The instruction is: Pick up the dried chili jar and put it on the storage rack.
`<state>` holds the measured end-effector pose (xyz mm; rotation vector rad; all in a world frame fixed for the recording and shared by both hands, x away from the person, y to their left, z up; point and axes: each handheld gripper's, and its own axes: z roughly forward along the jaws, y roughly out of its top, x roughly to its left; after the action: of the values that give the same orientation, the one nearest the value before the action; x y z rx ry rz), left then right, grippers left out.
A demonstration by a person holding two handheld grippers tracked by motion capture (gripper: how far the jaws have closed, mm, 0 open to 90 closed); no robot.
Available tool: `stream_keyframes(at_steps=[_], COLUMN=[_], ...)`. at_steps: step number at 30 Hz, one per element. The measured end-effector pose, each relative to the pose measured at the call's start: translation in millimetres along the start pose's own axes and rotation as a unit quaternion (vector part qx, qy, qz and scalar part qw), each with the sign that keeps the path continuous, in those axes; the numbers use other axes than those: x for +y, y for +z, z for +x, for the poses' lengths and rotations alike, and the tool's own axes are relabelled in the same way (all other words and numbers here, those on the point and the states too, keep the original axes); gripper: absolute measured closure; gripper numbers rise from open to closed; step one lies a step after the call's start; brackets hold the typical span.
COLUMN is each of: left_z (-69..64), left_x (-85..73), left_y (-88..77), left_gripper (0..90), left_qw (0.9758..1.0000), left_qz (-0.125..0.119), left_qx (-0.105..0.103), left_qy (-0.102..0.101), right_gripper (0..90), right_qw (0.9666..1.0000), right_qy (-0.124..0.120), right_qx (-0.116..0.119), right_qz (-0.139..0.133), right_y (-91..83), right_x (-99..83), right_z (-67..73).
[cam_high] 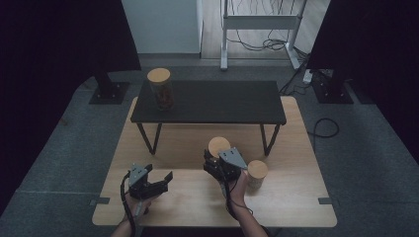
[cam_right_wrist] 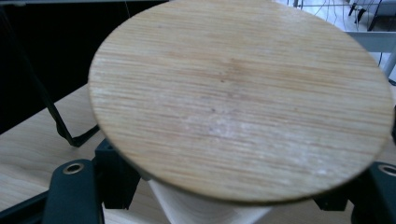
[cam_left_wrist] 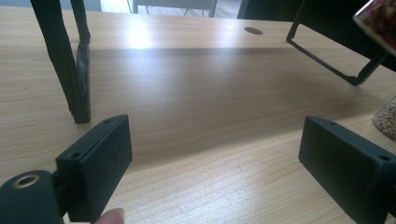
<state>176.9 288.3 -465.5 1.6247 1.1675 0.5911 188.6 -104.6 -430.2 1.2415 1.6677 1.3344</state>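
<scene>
Jar (cam_right_wrist: 215,210) body hidden beneath its lid (cam_right_wrist: 240,98).

The high view is dim, its corners sinking into black, with daylight only at the far pale floor. In the left gripper view a glare patch whitens the light wooden worktop (cam_left_wrist: 140,35) (a soft shadow band lies beneath it). The round bamboo lid (cam_right_wrist: 240,100) looms slightly blurred at its edges.

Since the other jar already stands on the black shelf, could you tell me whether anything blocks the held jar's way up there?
Nothing visible does: the right gripper holds the jar in front of the black shelf, whose top is bare apart from the far-left jar.
</scene>
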Motion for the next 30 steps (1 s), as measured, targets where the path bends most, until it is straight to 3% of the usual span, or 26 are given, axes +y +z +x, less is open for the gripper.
stream_keyframes(at_steps=[30], left_z=[-0.3], left_x=[0.6], left_y=[-1.3], left_gripper=[9.3], left_qw=[1.0], left_qz=[-0.002], left_qx=[0.0], left_qy=[0.001], right_gripper=[25.5], right_qw=[0.9994], right_qy=[-0.005], right_qx=[0.001], right_qz=[-0.033], right_y=[-20.9], right_x=[20.1], right_z=[-3.4])
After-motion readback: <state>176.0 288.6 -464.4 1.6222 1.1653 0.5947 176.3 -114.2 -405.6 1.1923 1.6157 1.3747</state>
